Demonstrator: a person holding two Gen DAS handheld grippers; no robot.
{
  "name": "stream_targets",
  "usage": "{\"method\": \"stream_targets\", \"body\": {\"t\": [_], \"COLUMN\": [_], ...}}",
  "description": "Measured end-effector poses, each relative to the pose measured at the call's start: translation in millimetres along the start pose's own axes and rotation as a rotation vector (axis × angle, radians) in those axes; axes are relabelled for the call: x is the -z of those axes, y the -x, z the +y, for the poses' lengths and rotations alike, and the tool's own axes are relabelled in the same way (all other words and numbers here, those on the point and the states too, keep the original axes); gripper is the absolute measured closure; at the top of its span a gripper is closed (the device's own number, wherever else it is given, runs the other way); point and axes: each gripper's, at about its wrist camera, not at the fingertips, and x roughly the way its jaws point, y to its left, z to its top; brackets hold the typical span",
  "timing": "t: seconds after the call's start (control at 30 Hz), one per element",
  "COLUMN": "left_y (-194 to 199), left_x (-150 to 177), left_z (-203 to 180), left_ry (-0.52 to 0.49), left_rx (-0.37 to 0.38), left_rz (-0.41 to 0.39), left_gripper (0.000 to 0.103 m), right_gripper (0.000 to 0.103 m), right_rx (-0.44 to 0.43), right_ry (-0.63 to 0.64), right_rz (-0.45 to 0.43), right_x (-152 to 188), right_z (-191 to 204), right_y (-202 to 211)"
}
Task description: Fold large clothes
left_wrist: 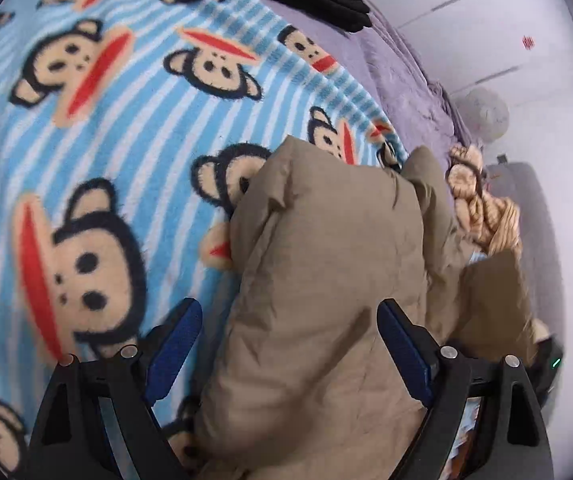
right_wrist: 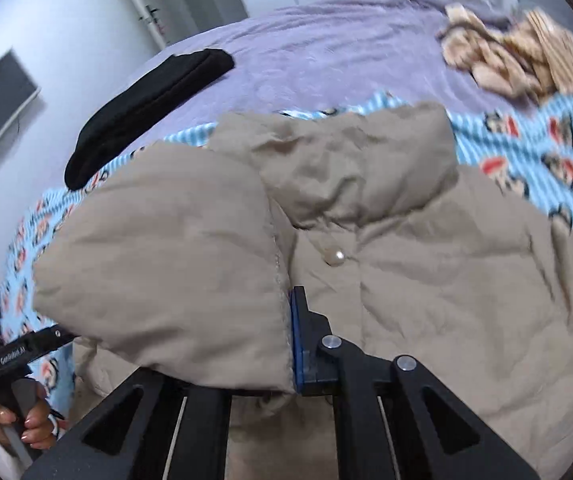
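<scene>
**Sleeve fold under way**

Tan puffer jacket [right_wrist: 366, 248] lies on monkey-print blanket [left_wrist: 106, 128] (on the bed). Right gripper [right_wrist: 288, 344] jaws pinched on its sleeve; left gripper [left_wrist: 290, 344] jaws wide, straddling fabric. Next: carry sleeve across the front.

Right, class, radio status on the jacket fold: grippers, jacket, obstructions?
Left gripper open, astride tan jacket. Right gripper shut on jacket fold. Black garment lies clear beyond.

My left wrist camera looked steeply down, close over the tan jacket [left_wrist: 318, 280]. My right one faced the same jacket from its collar side; both also showed the monkey blanket [left_wrist: 126, 120] beneath it.
</scene>
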Motion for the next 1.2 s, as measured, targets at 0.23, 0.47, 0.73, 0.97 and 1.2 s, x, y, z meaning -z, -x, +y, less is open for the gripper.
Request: {"method": "stream_targets", "body": {"t": [0.23,0.47,0.73,0.97,1.2], "left_y": [-1.1,-25.8,41.3,21.7,-16.3], "left_x": [21.0,39.3,30.6,55.5,66.5], "left_z": [-98.7,-97.6,-78.0,-88.5,-58.3], "left_ry": [-0.445,-0.660,-0.476,-0.519,-0.439], "left_rx": [-0.348,-0.753,-0.630,-0.527,-0.652], "left_rz": [-0.151,-0.300,-0.292,-0.156,-0.159], "left_gripper": [0.079,0.067,0.067,0.067,0.051], "right_gripper": [0.094,0.095,0.062,0.078,0.091], "right_rx": [-0.188,-0.243,-0.203,-0.053,-0.026], "right_ry": [-0.378,-0.491,-0.360,-0.091,-0.155], "right_rz": [0.054,0.046,0.151,0.023,0.164], "right_x": [39.4,52.7,40.7,27.3,26.2], "right_z": [-83.4,-111.5,-111.8,-91.3,-107.2], "right_y": [-6.7,-7.0,13.0,79.0,4.5]}}
